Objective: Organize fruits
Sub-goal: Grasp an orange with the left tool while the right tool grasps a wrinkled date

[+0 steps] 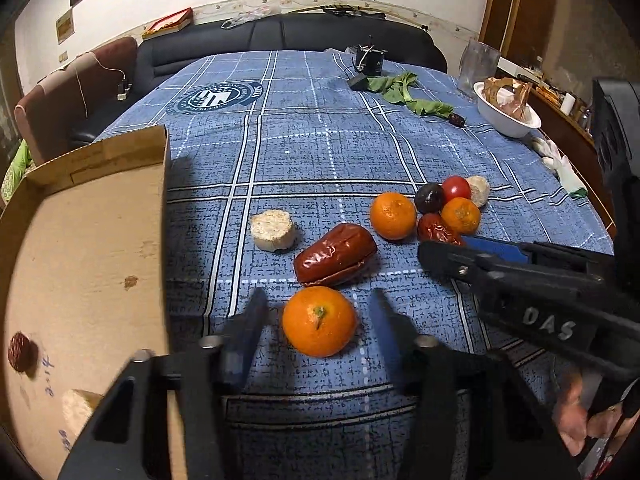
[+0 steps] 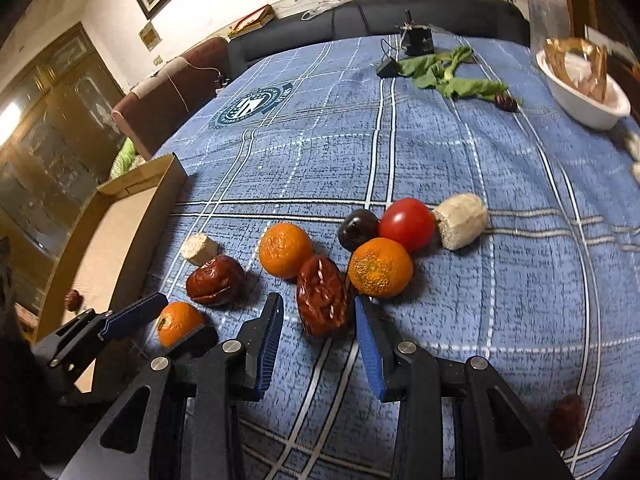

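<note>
On the blue plaid tablecloth (image 1: 320,152), left gripper (image 1: 318,320) is straddling round orange mandarin (image 1: 319,321), jaws wide, ungripped; right gripper (image 2: 319,320) is bracketing wrinkled red date (image 2: 322,296), likewise open.

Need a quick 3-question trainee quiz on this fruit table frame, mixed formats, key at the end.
1. True or false: the left gripper is shut on the orange.
2. Which fruit lies between the right gripper fingers? A) tomato B) red date C) dark plum
3. Fill in: the cardboard box already holds a small date and a pale ____ piece.

Key: 1 false, its fingers stand apart either side of it; 2 B, the red date; 3 corn cob.
</note>
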A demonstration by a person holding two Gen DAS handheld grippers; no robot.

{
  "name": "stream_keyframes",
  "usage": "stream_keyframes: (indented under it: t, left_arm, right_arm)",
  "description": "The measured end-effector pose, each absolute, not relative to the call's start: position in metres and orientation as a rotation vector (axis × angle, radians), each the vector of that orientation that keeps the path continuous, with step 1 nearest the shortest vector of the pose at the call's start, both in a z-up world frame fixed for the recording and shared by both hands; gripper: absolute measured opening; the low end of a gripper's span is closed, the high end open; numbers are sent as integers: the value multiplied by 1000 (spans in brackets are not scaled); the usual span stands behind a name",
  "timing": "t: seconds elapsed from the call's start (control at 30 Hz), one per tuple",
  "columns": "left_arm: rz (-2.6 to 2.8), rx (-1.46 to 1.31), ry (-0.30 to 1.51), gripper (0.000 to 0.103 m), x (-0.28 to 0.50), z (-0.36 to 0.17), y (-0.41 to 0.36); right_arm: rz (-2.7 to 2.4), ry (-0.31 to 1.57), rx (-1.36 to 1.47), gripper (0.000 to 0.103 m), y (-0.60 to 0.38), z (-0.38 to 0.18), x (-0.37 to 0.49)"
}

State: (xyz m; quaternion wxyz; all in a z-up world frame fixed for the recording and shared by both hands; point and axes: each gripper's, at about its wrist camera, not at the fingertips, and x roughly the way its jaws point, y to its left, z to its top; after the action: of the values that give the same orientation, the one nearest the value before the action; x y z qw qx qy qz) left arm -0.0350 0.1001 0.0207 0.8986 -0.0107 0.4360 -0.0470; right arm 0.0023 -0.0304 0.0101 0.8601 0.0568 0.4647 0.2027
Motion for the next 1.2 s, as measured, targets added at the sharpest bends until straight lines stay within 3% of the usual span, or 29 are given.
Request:
stream_keyframes:
  t: [0.3,0.67,1.07,1.1,1.17,1.2]
  left_arm:
    - [-115,15,900,35,-38,22,113]
    - [-173,-30,864,35,-56,38,139]
    - [-100,99,930,49,-39,22,123]
    - [-92,105,931,48,-40,20,123]
    - [-77,125,924,34,-41,19,120]
    - [-75,130,922,32,-42,19,119]
  right_arm:
    - [402,952,48,32,-21,11,-2]
    - [403,955,90,32,-31,11,-4]
    - [421,948,123,32,-36,10,-4]
    - [423,946,124,32,-36,10,-4]
    - [421,942,121,31,-36,9,-5]
    - [415,939,114,29,-36,10,-6]
